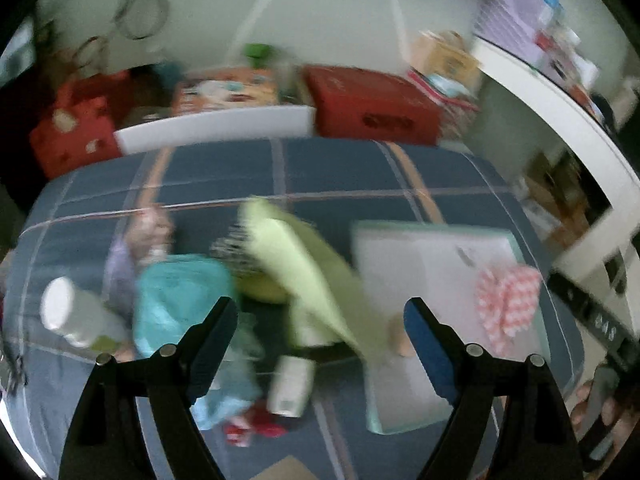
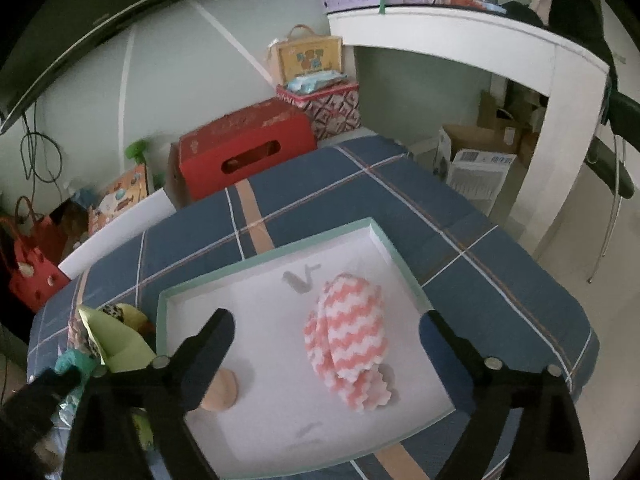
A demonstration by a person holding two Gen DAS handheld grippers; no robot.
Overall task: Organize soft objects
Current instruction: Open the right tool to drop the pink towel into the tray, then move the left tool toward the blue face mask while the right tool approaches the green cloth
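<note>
Right gripper (image 2: 326,334) stands open and empty directly above the pink zigzag cloth (image 2: 347,336) in the tray (image 2: 280,256). Left gripper (image 1: 320,320), also open and empty, hangs nearer the teal cloth (image 1: 180,292).

Dim, flat indoor light with a greenish-grey cast fills both views, with no glare anywhere. The left wrist view is smeared by motion blur, so the bed (image 1: 360,168) and the clutter on it are soft. The right wrist view is sharper, with faint shadows under the striped cloth (image 2: 348,336) in the tray (image 2: 280,254). Both views bow strongly and darken to black at the corners.
</note>
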